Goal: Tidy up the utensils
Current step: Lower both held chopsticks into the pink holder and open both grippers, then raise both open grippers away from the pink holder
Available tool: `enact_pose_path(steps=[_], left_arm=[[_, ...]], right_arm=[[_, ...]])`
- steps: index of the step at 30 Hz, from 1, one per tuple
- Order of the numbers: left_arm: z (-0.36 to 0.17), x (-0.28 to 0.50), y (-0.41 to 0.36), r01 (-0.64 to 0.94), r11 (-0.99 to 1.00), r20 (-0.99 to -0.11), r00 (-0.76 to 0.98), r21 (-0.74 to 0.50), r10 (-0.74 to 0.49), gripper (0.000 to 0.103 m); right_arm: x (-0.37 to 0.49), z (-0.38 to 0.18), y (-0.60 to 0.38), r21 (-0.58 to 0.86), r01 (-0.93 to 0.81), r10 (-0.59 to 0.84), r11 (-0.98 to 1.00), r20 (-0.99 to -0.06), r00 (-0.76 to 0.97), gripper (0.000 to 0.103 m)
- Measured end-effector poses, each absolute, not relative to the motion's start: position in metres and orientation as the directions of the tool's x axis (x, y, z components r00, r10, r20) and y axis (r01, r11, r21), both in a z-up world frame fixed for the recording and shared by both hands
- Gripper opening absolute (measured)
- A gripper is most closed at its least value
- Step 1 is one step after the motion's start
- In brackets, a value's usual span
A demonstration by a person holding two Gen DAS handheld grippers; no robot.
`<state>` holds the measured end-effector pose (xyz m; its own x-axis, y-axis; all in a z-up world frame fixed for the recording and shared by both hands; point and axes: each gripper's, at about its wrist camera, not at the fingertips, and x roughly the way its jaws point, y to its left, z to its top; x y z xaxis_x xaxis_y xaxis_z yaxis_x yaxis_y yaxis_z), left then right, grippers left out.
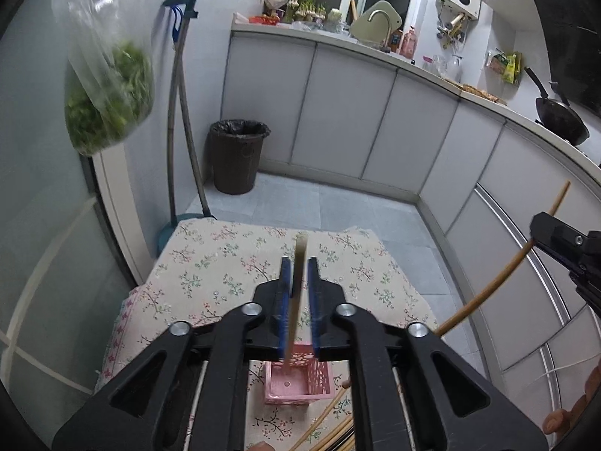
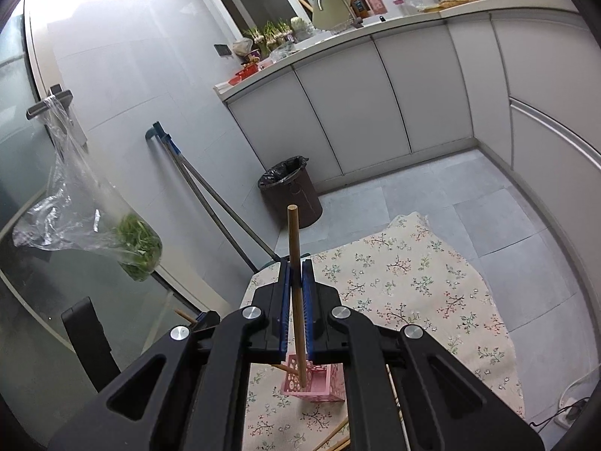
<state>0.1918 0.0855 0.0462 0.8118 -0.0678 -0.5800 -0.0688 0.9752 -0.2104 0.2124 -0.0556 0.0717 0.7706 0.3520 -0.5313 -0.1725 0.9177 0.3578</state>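
Left gripper (image 1: 298, 263), seen from its own wrist camera, has its blue pads (image 1: 314, 293) drawn narrow about a pale chopstick (image 1: 296, 293); the stick runs upright between them, blurred, with its lower end over the pink basket (image 1: 300, 383). Whether both pads press on it cannot be told. Right gripper (image 2: 296, 267) is clamped on a brown chopstick (image 2: 295, 255), which stands nearly upright between the pads and reaches down into the pink basket (image 2: 323, 383); a second stick leans out of that basket's left side. In the left wrist view the right gripper (image 1: 541, 229) appears at the right edge with its brown chopstick (image 1: 499, 274) slanting through it.

Pink basket: a small perforated holder standing on the floral tablecloth (image 1: 210, 263), directly below both tools. Loose chopsticks (image 1: 330, 428) lie on the cloth just beside the basket, at the lower edge of the view.

Surroundings: a dark bin (image 2: 291, 191) with a black liner stands on the grey tiled floor near the white cabinets (image 2: 338, 105); two mop handles (image 2: 210, 195) lean on the wall; a clear bag of greens (image 2: 139, 244) hangs from a door handle. A wok (image 1: 561, 120) sits on the counter (image 1: 413, 67) at right.
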Motion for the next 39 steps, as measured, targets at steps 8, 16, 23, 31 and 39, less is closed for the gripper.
enact_pose_path(steps=[8,16,23,31,39], left_arm=[[0.060,0.176,0.104,-0.108,0.960,-0.516,0.856,-0.258,-0.042,0.043],[0.070,0.169,0.114,-0.136,0.954,-0.502,0.865,-0.267,-0.017,0.046],[0.067,0.169,0.118,-0.146,0.950,-0.513,0.858,-0.277,-0.018,0.050],[0.062,0.169,0.117,-0.146,0.954,-0.526,0.850,-0.260,-0.014,0.050],[0.063,0.165,0.107,-0.122,0.965,-0.530,0.848,-0.233,-0.021,0.056]], right_arm=[[0.228,0.048,-0.044,0.350,-0.173,0.352,0.921,-0.551,0.756,0.006],[0.233,0.034,-0.030,0.323,-0.177,0.338,0.930,-0.560,0.756,0.006],[0.241,0.013,-0.018,0.315,-0.183,0.340,0.931,-0.576,0.743,0.007],[0.238,-0.006,-0.009,0.297,-0.209,0.353,0.932,-0.605,0.714,0.011],[0.227,0.000,-0.012,0.273,-0.204,0.333,0.940,-0.609,0.720,0.026]])
